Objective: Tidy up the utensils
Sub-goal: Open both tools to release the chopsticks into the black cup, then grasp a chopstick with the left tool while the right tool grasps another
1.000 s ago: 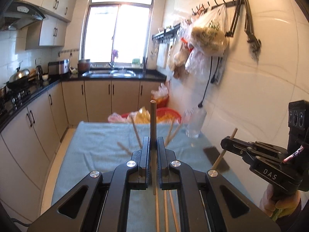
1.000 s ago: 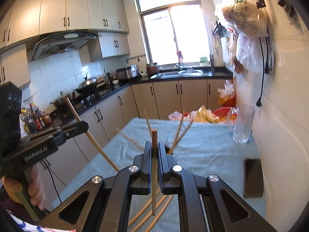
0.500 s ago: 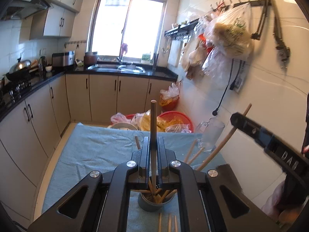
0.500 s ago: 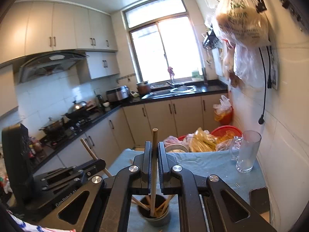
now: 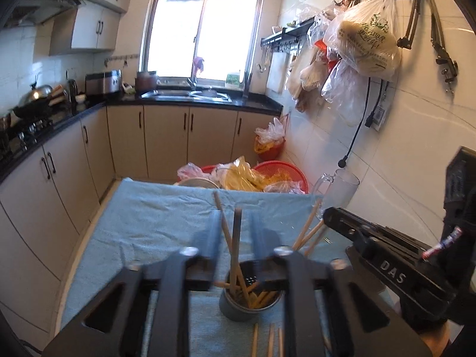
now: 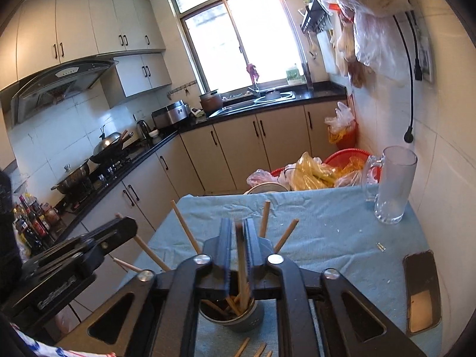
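on the table cloth (image 6: 327,226) the holder (image 6: 238,316) stands at six o'clock with chopsticks (image 6: 242,270) in it; loose chopsticks (image 5: 269,342) lie just nearer. the glass mug (image 6: 392,184) stands at two o'clock, the phone (image 6: 421,291) at four.

1 holder (image 5: 250,303), 1 glass mug (image 6: 392,184), 1 phone (image 6: 422,291), 2 grippers

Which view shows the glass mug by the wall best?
The right wrist view: the glass mug stands whole and unobstructed on the blue cloth, handle visible. In the left wrist view its base is hidden behind the right tool.
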Motion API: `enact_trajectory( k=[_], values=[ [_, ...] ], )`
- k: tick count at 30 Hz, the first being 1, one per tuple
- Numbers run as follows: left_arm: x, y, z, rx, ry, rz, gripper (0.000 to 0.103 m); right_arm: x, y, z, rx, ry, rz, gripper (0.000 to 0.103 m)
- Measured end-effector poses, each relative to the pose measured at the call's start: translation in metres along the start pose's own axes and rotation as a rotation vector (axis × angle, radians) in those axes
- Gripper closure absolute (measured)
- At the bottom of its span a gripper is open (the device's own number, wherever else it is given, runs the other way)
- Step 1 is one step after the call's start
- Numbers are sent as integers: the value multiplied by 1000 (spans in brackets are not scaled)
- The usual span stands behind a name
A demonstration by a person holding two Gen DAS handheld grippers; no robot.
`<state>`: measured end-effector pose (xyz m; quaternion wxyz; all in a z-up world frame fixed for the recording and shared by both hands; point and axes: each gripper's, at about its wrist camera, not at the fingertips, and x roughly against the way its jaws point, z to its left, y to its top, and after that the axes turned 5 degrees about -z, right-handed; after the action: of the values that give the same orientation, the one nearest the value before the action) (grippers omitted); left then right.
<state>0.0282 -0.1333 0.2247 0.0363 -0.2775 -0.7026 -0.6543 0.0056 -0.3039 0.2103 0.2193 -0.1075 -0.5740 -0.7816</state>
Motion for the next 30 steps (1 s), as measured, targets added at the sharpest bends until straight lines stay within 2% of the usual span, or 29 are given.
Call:
enact_trajectory(
  k=[1, 2, 7, 11, 14, 21, 25, 30],
  values=[
    [4, 0, -1, -3, 2, -10, 68, 0, 0, 0, -1, 0, 0, 74],
    [8, 0, -1, -4, 3, -19, 67, 1, 0, 1, 0, -4, -4, 70],
    [39, 1, 0, -6, 0, -56, 60, 12, 2, 1, 4, -11, -20, 69],
    [71, -2, 3, 2, 3, -96, 53, 28, 1, 1, 0, -15, -36, 61],
    [98, -8, 4, -5, 6, -134, 46, 44, -4, 0, -2, -19, -43, 58],
    [154, -38, 1, -59, 37, -203, 29, 81, -26, -5, -3, -37, -39, 49],
    [167, -56, 3, -73, 40, -176, 25, 97, -45, -13, -1, -68, -10, 45],
    [164, -86, 12, -65, 69, -98, 25, 106, -75, -32, -10, -108, 50, 44]
  ],
)
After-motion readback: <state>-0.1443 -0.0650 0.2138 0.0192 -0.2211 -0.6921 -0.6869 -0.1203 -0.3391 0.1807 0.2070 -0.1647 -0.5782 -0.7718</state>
